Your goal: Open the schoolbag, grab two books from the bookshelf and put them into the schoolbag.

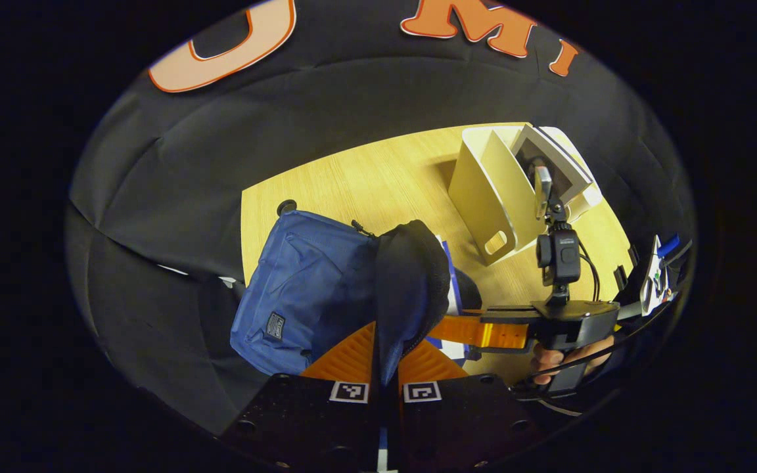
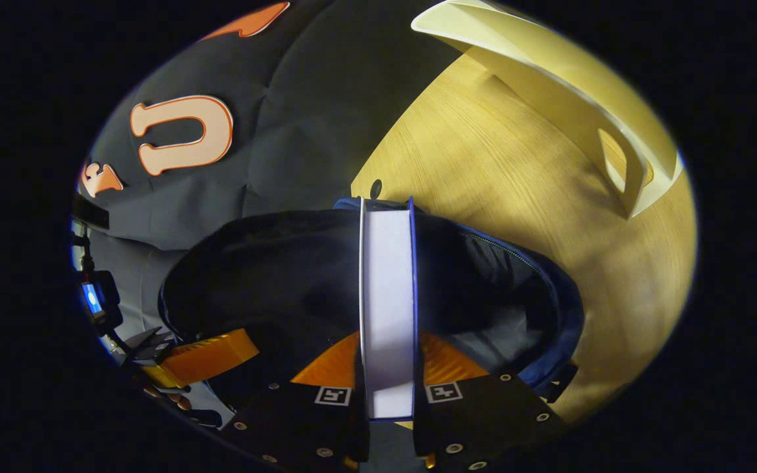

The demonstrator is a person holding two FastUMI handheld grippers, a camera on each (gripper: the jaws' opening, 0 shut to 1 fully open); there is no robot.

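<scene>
the blue schoolbag is lying on the wooden table, mouth gaping. we are holding its dark flap up with the left gripper, fingers clenched on the cloth. the right gripper is grasping a book by its edges, spine up, over the opening. the cream bookshelf is standing near, another book leaning inside.

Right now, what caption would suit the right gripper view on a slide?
Right tongs lower a book into the open schoolbag on the table.
</scene>
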